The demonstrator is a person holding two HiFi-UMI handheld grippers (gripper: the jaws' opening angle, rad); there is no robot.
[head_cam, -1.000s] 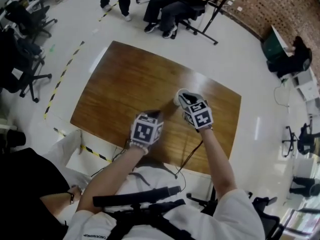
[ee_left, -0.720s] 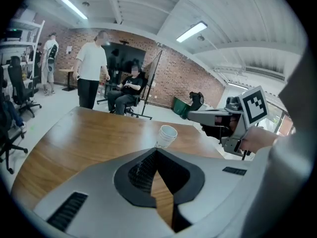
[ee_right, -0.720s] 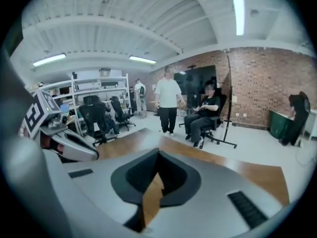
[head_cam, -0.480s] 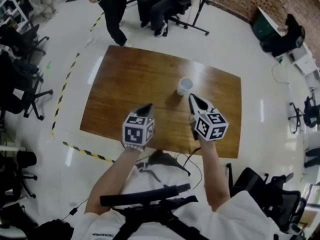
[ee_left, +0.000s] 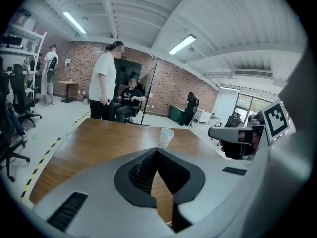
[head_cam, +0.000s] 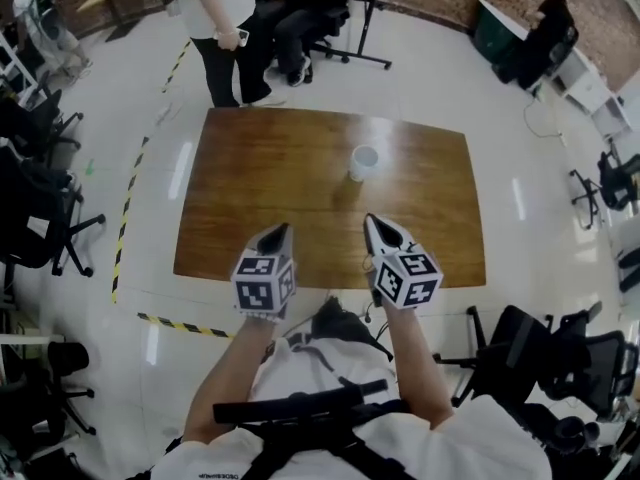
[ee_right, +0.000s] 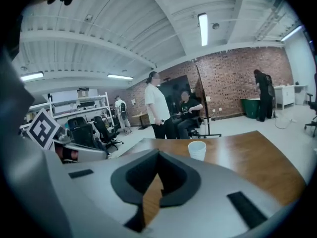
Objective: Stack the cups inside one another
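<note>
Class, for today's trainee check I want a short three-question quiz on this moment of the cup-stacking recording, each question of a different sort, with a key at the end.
1. True or false: the right tongs are holding the white cup.
2. Where does the white cup stand?
A. upright on the wooden table, beyond both tongs
B. on the floor beside a chair
C. tipped over at the table's near edge
3. Fill the gap: the left tongs are ____ (open or shut), with nothing between them.

Key: 1 false; 2 A; 3 shut.
</note>
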